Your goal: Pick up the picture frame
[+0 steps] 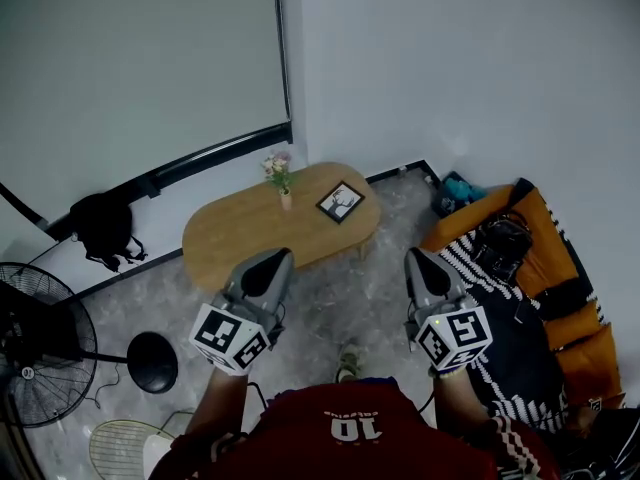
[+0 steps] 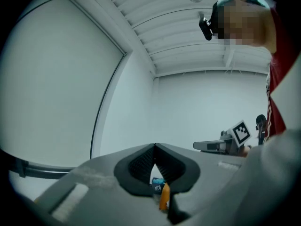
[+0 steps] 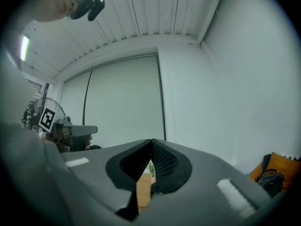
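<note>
From the head view, the picture frame (image 1: 341,202) sits on the oval wooden table (image 1: 225,240), toward its right end and close to the edge. A small vase of flowers (image 1: 281,178) stands near it on the left. Your left gripper (image 1: 274,259) and right gripper (image 1: 419,258) are both held out level over the floor, well short of the table, and neither carries anything.

In the left gripper view, your jaws are pressed together at the tips with nothing between them. Only a sliver of orange and blue from the room shows through the gap below.

In the right gripper view, the jaws likewise meet at the tips and are empty. Through the gap you can see the table's wood and the flowers, so this gripper looks roughly lined up with the table.

Watch three things. Arriving with closed jaws would shove the frame rather than take it, and it could slide off the near edge. A wide approach from the left could tip the vase. A thin frame pinched at one corner may also twist out of the pads.
</note>
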`<state>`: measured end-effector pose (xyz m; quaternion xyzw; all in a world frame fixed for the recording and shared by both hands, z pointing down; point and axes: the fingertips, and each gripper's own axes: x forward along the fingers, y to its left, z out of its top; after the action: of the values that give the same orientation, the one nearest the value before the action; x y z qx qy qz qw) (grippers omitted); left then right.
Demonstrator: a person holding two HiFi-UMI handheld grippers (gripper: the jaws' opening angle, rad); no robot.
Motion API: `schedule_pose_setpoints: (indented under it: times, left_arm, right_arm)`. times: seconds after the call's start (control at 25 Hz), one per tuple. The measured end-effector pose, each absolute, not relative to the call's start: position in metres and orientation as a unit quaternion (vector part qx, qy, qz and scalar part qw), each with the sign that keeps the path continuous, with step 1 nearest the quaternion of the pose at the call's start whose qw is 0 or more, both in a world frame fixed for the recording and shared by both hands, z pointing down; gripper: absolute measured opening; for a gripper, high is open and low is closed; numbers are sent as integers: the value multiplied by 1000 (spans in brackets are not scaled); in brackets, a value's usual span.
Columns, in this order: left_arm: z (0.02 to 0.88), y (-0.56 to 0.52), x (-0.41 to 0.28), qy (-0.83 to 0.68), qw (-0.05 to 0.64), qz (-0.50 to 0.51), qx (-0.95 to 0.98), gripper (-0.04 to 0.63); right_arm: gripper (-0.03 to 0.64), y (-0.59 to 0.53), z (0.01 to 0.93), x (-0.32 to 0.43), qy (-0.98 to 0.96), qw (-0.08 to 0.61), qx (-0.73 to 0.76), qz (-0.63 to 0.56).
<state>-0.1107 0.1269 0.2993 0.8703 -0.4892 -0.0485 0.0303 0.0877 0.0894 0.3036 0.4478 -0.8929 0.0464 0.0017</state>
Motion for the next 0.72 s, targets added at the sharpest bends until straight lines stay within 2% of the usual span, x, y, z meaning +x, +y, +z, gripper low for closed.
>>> schedule_pose_setpoints:
  times: [0.72]
  left_arm:
    - [280, 9, -38, -490, 12, -24, 871, 3]
  right_arm:
    - [0, -33, 302, 147, -900, -45, 428, 72]
